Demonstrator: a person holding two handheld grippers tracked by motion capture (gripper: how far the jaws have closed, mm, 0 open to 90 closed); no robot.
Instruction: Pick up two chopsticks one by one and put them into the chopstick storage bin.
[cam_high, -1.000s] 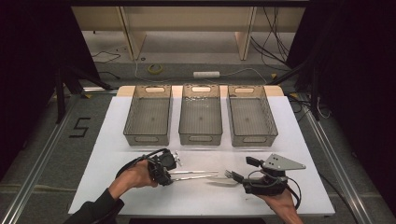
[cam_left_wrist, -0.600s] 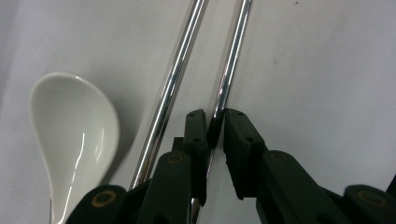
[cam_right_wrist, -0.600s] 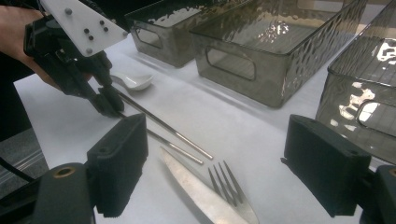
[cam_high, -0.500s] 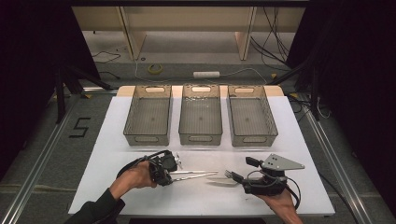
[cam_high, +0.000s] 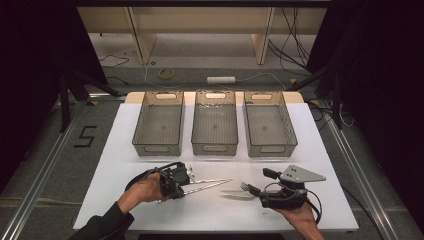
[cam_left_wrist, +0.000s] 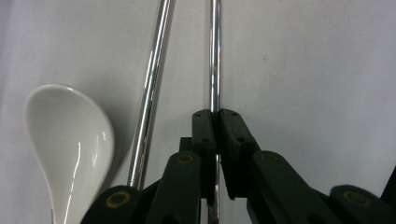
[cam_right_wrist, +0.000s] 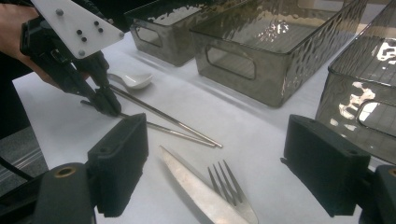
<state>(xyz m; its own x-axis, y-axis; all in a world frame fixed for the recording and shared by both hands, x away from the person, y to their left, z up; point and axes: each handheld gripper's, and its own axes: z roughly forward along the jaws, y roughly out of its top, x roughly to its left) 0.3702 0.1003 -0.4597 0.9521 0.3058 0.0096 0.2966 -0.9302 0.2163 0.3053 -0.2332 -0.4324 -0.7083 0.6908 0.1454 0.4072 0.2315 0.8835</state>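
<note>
Since a second ago your left gripper (cam_left_wrist: 215, 116) has stayed clamped on one thin, shiny steel chopstick (cam_left_wrist: 214, 56); your right gripper (cam_right_wrist: 215, 163) hangs wide apart over the fork (cam_right_wrist: 229, 189)

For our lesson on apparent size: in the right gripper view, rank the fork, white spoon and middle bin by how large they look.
1. Middle bin
2. Fork, enlarged by nearness to the camera
3. White spoon, farther off

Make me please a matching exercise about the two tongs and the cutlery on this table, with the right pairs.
1 left tongs
2 right tongs
3 white spoon
4 fork

a next to a knife
b shut on a chopstick
c open, empty
d beside the loose chopstick

Pairs: 1-b, 2-c, 3-d, 4-a
</note>
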